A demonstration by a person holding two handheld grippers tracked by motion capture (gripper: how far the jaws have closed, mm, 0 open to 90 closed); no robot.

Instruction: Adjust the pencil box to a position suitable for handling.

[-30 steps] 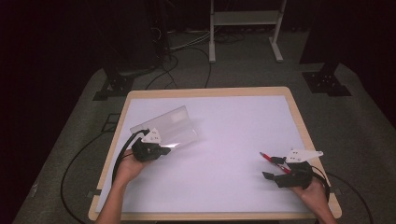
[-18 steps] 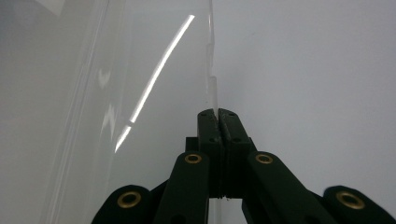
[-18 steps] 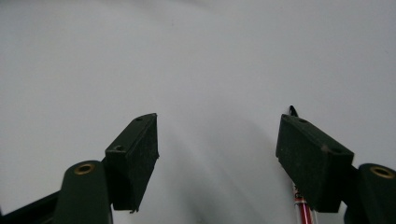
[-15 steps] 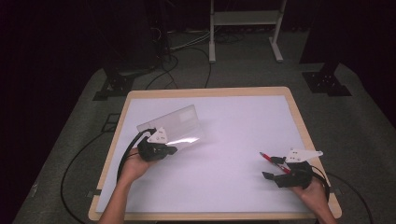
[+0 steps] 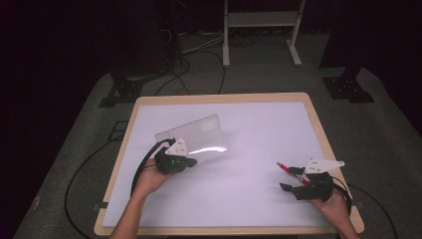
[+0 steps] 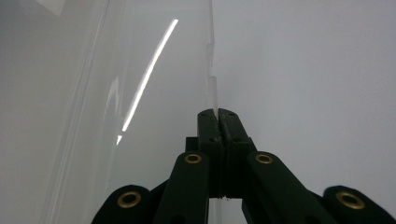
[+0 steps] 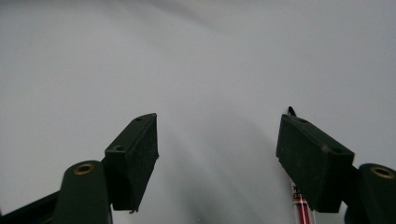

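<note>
1. In the high view, the left gripper (image 5: 191, 162) sits left of the table's middle. Its jaws are clamped on the near edge of a clear plastic sheet (image 5: 196, 134), which tilts up and away from it toward the far side.
2. The left gripper view adds the grip itself: the left gripper (image 6: 218, 114) has its two black jaws pressed together with the thin edge of the clear plastic sheet (image 6: 154, 70) pinched between them. A bright streak of light runs across the sheet's surface.
3. The high view places the right gripper (image 5: 291, 179) at the near right of the white table (image 5: 259, 124), with a red pen (image 5: 288, 169) lying just beside its jaws.
4. The right gripper view shows what the high view cannot settle: the right gripper (image 7: 217, 140) has its jaws spread wide with nothing between them, and the red pen (image 7: 301, 207) lies on the table by the right-hand jaw, mostly hidden behind it.
</note>
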